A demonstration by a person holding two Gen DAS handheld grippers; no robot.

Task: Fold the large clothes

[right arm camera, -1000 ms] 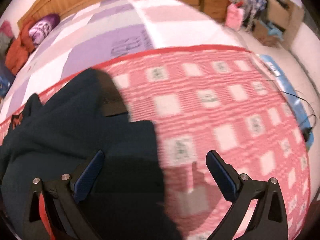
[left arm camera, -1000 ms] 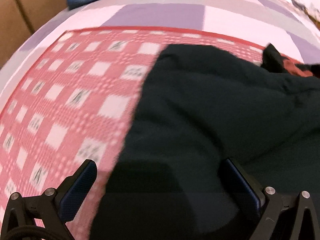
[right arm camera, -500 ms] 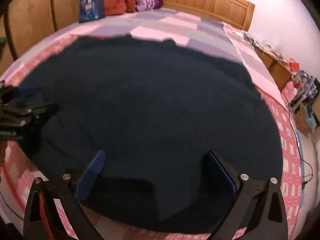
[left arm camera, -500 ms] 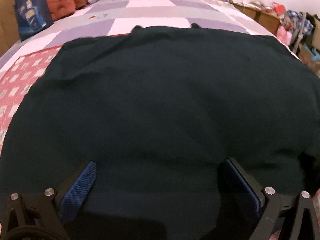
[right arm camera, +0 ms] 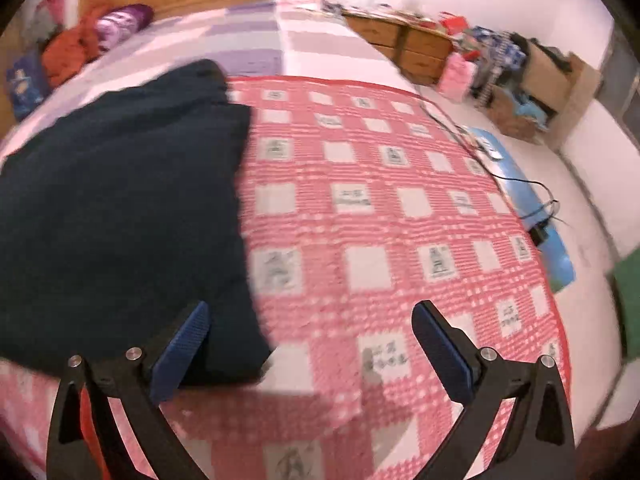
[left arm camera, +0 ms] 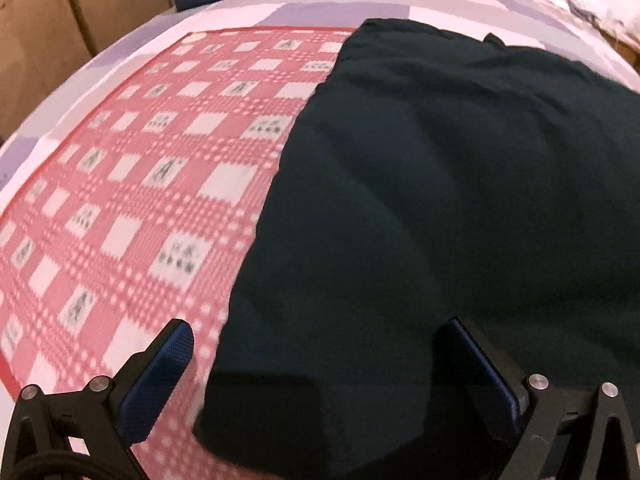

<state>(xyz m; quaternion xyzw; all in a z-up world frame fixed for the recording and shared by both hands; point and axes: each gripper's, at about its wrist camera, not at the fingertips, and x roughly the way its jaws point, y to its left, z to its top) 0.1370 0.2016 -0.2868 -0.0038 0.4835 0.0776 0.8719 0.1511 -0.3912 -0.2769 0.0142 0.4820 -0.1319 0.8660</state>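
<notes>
A dark garment [left arm camera: 440, 200] lies on the red checked cloth [right arm camera: 380, 220] covering the bed [left arm camera: 360, 8]. Left gripper [left arm camera: 320, 364] and right gripper [right arm camera: 312, 344] both hover spread wide, holding nothing.

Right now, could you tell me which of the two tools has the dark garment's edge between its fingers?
The left tool: the dark garment fills most of its gap. The right tool mostly frames bare checked blanket.

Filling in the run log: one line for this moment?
left tongs: open | right tongs: open | dark garment: flat on checked cloth
</notes>
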